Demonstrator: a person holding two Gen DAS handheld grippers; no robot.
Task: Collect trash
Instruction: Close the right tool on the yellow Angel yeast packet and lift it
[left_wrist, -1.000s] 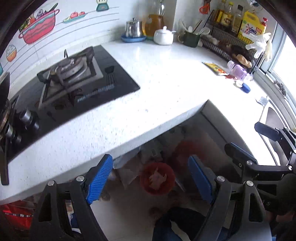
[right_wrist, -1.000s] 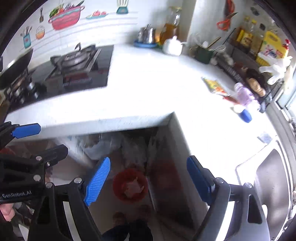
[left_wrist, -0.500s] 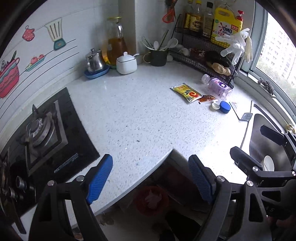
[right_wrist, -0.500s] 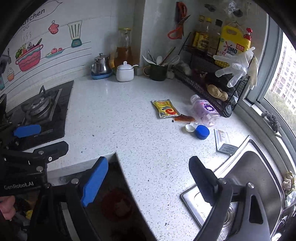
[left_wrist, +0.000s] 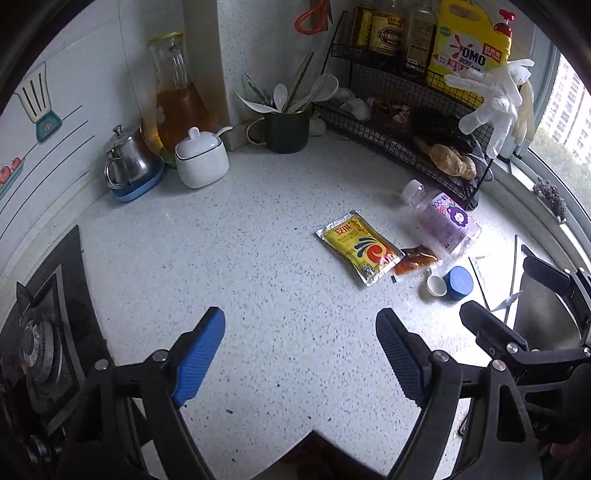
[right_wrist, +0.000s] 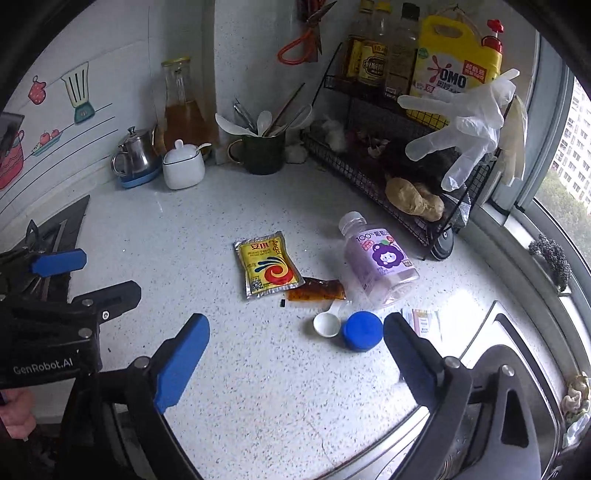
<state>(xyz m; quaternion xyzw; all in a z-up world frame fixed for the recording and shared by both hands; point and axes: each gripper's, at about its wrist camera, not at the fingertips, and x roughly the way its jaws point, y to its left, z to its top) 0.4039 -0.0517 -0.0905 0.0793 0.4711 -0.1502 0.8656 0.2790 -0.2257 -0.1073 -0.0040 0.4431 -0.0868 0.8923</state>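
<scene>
Trash lies on our speckled countertop (right_wrist: 229, 369): yellow sachet (right_wrist: 266, 265) at twelve o'clock of our right gripper (right_wrist: 295, 354), purple bottle (right_wrist: 380, 264) and blue cap (right_wrist: 362, 331) at one. Its jaws are opening, empty. Our left gripper (left_wrist: 301, 350) is spread wide, empty.

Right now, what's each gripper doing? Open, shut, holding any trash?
Left gripper: open, holding nothing, above bare countertop.
Right gripper: jaws opening, nothing between them; blue cap lies just ahead.
</scene>
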